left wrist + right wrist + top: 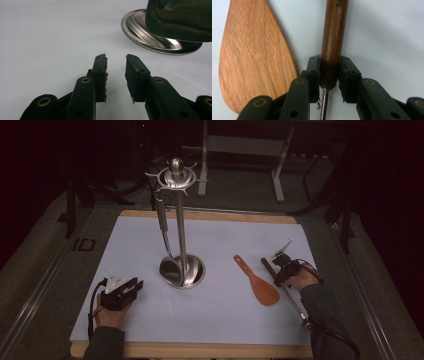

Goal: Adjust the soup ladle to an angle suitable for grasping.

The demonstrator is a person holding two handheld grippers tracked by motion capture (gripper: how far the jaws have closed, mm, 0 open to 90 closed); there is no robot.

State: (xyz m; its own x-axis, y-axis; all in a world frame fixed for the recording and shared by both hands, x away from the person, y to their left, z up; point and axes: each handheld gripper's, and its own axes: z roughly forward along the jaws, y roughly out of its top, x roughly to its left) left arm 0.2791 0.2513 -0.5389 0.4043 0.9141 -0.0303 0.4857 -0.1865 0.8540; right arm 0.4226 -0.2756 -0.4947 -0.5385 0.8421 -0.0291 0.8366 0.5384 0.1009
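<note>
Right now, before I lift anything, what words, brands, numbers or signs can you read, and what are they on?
"SU" or similar: pale letters on the dark wooden handle held between the right tongs, cut off by the top edge of the right gripper view; the rest cannot be read.
No text is legible on the wooden spatula, the steel utensil stand, the hanging ladle or the left tongs.

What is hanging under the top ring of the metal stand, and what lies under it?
A ladle hangs from the stand's top ring; its bowl sits low over the round base. Whether bowl and base touch cannot be told. The base part behind the bowl is covered.
</note>
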